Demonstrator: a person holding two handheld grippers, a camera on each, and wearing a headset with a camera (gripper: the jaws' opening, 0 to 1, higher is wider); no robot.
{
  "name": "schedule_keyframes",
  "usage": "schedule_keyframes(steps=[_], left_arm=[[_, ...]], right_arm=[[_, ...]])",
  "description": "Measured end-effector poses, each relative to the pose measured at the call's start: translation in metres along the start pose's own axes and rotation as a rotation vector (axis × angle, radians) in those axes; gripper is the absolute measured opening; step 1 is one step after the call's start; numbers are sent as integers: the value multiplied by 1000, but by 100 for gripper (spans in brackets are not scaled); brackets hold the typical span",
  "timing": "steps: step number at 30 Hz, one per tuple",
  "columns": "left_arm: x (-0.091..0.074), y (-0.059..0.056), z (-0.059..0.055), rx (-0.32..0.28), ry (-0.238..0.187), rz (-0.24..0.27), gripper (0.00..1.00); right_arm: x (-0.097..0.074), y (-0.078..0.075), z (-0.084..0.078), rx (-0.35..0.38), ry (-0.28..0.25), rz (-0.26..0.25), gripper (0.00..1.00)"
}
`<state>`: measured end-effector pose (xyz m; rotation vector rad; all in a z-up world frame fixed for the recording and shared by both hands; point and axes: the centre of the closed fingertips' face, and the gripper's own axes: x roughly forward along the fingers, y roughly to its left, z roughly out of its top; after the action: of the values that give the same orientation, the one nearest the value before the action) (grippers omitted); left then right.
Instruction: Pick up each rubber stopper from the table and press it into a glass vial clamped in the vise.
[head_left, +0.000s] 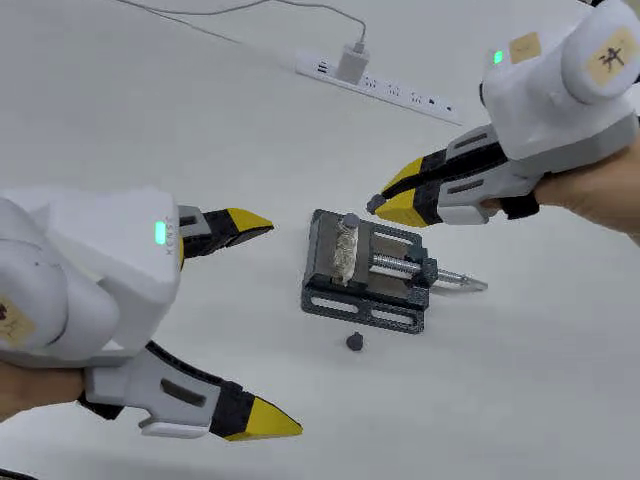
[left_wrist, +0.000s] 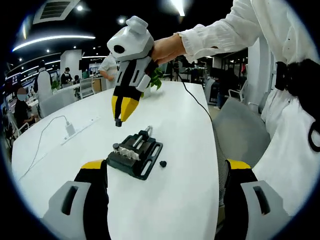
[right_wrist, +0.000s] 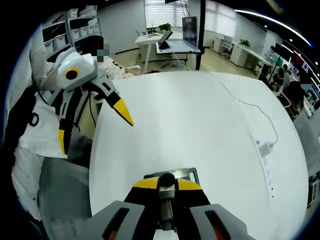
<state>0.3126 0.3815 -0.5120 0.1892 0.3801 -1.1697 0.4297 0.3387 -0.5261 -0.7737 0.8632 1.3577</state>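
Your right gripper (head_left: 380, 205) is up over the white counter (head_left: 150, 110), just beyond the dark metal vise (head_left: 395, 305). Its yellow-tipped fingers (head_left: 405, 210) are closed on a small dark rubber stopper (right_wrist: 167, 179). In the right gripper view the stopper sits pinched at the tips, with the vise directly below.

Your left gripper (head_left: 286, 328) is on the near side of the vise, off the counter. Its fingers (head_left: 262, 421) are spread wide, with nothing between them.

The vise sits mid-counter, handle screw pointing to your right. A clear glass vial (head_left: 345, 252) is clamped between its jaws. A grey stopper-like piece (head_left: 351, 219) is at the vial's far end; I cannot tell how deeply it is seated.

A second dark stopper (head_left: 354, 342) lies loose on the counter, just beside the near edge of the vise.

A white power strip (head_left: 400, 92) with a plugged-in charger lies farther back, well apart from the vise.
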Motion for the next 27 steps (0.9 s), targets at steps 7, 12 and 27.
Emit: schedule_keyframes(steps=[7, 12, 27], left_arm=[[-1, 6, -7, -15, -4, 14, 99], [3, 7, -10, -25, -1, 9, 99], [7, 9, -8, -43, -28, 5, 99]], right_arm=[[28, -4, -20, -41, 106, 9, 6], [42, -7, -28, -61, 143, 14, 6], [53, -5, -34, -61, 192, 34, 6]])
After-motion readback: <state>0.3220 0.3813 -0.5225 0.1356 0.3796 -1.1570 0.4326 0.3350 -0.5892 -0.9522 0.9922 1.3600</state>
